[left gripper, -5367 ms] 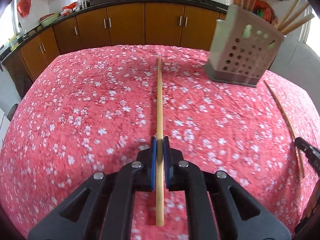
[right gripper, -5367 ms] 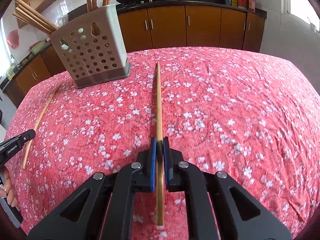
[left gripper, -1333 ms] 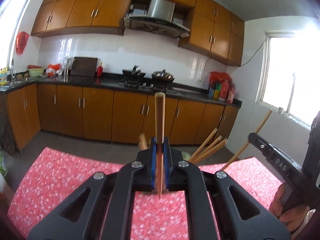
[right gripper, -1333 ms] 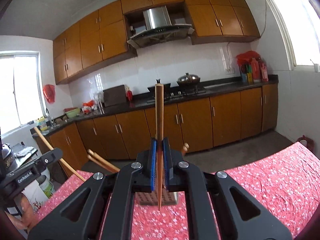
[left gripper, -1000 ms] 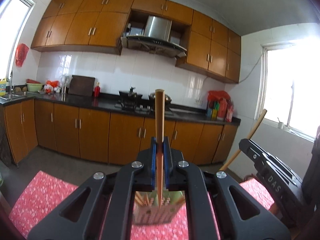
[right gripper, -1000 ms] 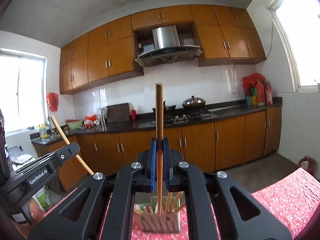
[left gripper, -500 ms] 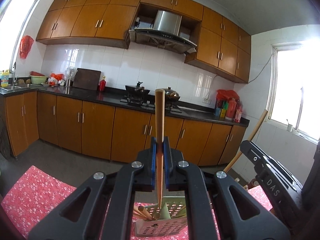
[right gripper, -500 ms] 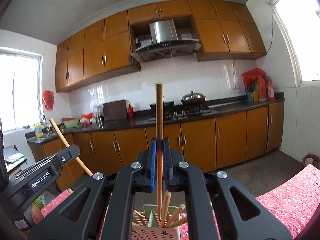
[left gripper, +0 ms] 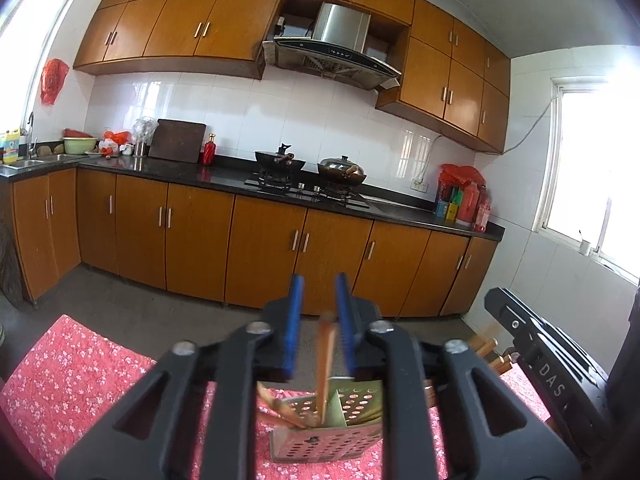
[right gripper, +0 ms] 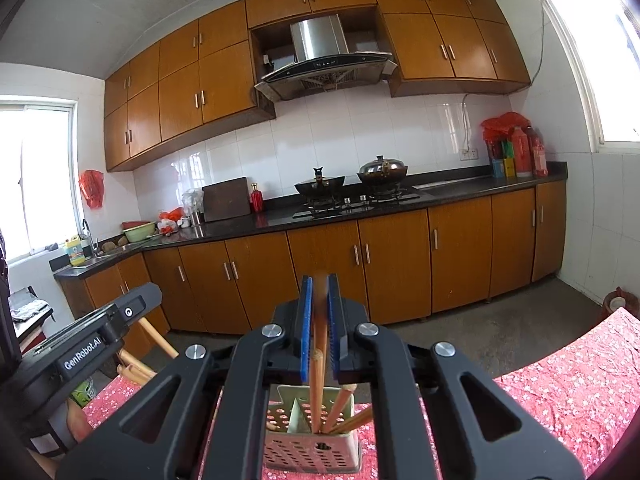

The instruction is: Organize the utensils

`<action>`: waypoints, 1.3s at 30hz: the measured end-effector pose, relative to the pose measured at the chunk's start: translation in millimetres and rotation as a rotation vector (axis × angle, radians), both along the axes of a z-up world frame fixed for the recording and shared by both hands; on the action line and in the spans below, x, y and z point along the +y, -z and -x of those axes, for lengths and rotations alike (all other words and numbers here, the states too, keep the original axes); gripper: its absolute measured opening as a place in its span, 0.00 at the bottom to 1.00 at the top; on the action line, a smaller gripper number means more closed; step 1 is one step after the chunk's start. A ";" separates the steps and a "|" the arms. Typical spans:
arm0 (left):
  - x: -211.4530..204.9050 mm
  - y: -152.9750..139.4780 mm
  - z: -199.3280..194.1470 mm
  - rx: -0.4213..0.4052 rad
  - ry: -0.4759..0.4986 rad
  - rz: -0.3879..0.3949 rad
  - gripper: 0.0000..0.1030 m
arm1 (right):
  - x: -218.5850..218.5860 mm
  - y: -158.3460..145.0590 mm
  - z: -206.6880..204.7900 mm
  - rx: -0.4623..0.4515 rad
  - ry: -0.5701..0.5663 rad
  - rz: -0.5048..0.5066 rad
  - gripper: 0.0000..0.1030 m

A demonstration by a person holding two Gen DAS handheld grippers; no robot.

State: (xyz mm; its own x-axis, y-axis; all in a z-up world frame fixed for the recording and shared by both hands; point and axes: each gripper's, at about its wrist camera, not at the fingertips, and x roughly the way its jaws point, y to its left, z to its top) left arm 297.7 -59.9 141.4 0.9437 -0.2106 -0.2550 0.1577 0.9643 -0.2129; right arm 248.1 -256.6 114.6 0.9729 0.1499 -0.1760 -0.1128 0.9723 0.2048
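We see our left tongs (left gripper: 319, 322) up in front of us with their blue pads (left gripper: 293, 320) spreading apart. A wooden chopstick (left gripper: 325, 364) stands between the pads, blurry, and the pads are not pressing on it. Its low end goes down into the holder (left gripper: 320, 442), a pale box full of round holes that stands on the worktop (left gripper: 72, 376) with the red flowery cloth. More sticks already lean inside the holder. On the right side of this view we see the dark body of our other tool (left gripper: 548, 364).

Our right tongs (right gripper: 318, 322) are nearly closed, and they hold a second chopstick (right gripper: 319, 376) tight between their blue pads (right gripper: 306, 328). This stick stands almost straight up. Its low end is down inside the holder (right gripper: 312, 452), in the space beside the thin wall in the middle. Other sticks (right gripper: 340, 404) lean in the space to its right. The holder sits on the red cloth right under these tongs. On the left of this view we see our left tool (right gripper: 88, 340) with white letters on it, and a bit of the hand (right gripper: 76, 416) under it.

Behind it all there are brown cupboards (right gripper: 328, 264), a dark top with two pots (right gripper: 352, 178) on the stove, and white wall tiles.
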 end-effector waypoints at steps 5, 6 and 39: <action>12.4 -5.8 9.8 -0.003 -0.020 0.014 0.24 | -8.6 -6.4 6.8 0.000 0.013 -0.014 0.13; 14.2 -7.6 13.3 -0.006 -0.023 0.014 0.26 | -10.4 -8.8 9.9 -0.004 0.018 -0.015 0.16; 60.8 137.0 257.8 0.084 -0.101 -0.285 0.96 | 32.1 123.4 209.4 0.180 0.076 0.210 0.98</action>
State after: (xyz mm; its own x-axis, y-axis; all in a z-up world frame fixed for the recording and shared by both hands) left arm 39.9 1.0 4.4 0.9293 -0.0260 -0.3683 0.0516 0.9969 0.0598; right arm 38.7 -224.5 -8.8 0.9301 0.0201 -0.3669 -0.0183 0.9998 0.0084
